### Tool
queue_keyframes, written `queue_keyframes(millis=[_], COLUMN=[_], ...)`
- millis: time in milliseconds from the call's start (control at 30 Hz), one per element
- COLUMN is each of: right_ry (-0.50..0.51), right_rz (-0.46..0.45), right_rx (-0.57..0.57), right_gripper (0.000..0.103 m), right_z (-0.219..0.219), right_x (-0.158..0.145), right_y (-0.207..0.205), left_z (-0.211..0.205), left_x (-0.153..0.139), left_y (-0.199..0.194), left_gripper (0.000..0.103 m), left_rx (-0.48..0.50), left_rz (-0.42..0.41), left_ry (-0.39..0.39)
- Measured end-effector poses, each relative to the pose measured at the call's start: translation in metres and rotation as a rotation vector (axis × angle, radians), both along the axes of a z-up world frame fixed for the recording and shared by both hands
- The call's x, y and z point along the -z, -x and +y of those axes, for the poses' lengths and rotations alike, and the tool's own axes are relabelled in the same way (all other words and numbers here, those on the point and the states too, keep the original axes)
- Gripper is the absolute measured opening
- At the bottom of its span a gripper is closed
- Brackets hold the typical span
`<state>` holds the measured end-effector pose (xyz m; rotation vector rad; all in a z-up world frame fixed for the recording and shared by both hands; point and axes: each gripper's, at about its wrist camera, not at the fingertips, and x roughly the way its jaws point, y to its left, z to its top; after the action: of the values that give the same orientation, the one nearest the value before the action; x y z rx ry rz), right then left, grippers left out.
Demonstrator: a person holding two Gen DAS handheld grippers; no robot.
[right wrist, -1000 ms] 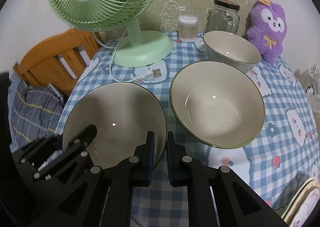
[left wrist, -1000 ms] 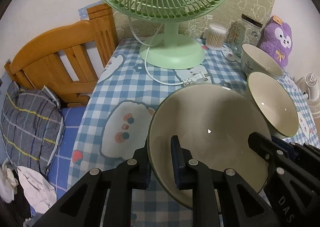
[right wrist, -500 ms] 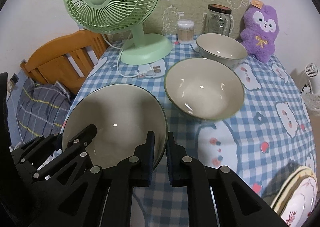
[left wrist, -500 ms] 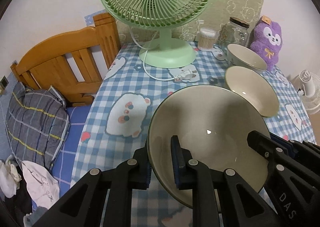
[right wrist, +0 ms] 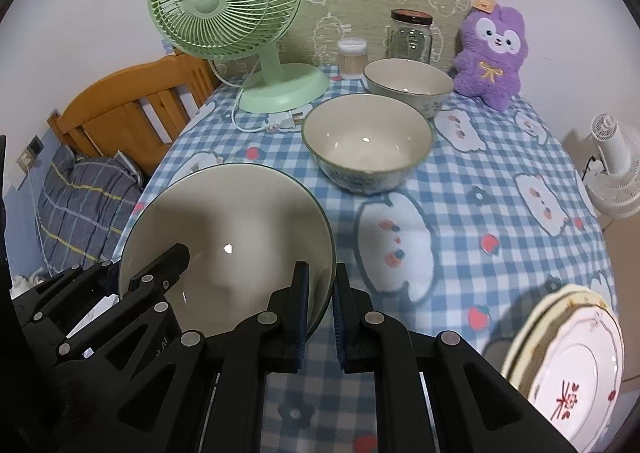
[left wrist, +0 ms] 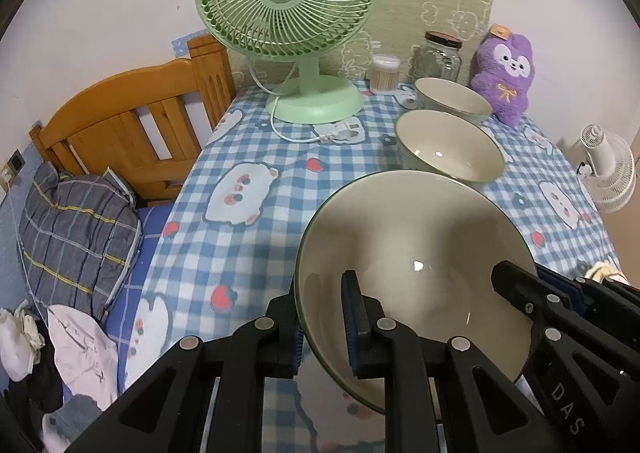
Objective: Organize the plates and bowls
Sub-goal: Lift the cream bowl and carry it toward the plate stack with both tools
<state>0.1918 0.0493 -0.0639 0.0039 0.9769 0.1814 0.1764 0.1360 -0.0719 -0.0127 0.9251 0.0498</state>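
Observation:
A large cream bowl with a green rim (left wrist: 416,253) (right wrist: 240,221) hangs above the near part of the checked table (right wrist: 460,213), held from both sides. My left gripper (left wrist: 322,293) is shut on its left rim, one finger inside and one outside. My right gripper (right wrist: 322,273) is shut on its right rim the same way. Each gripper shows in the other's view, across the bowl. Two more bowls stand further back: a middle bowl (right wrist: 366,145) (left wrist: 448,141) and, behind it, a far bowl (right wrist: 408,79) (left wrist: 452,97). A stack of plates (right wrist: 572,353) sits at the near right.
A green desk fan (right wrist: 224,5) with its cord stands at the back left. A cotton swab box (right wrist: 352,57), a glass jar (right wrist: 410,35) and a purple plush (right wrist: 490,49) line the wall. A wooden bed frame (left wrist: 132,125) and a pillow (left wrist: 76,229) lie left of the table.
Both grippers have drawn back from the fan and the two standing bowls, carrying the big bowl with them and rising a little. The plate stack has come into the right wrist view.

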Motion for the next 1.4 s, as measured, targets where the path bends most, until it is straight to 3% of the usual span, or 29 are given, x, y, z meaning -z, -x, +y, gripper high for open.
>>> queue_keyframes(millis=[667, 1200, 1400], right_ry=[0.015, 0.022, 0.021], right_rz=[0.007, 0.042, 0.055], right_rx=[0.003, 0.016, 0.014], right_gripper=[0.014, 0.014, 0.014], right_z=[-0.046, -0.071, -0.071], right_x=[0.007, 0.021, 0.027], right_y=[0.060, 0.080, 0.081], left_z=[-0.044, -0.064, -0.067], left_x=[0.013, 0.028, 0.033], left_y=[0.057, 0.075, 0.078], left_gripper=[0.014, 0.014, 0.014], left_rx=[0.018, 0.028, 0.044], left_rz=[0.012, 0.051, 0.044], left_ry=[0.026, 0.047, 0.019])
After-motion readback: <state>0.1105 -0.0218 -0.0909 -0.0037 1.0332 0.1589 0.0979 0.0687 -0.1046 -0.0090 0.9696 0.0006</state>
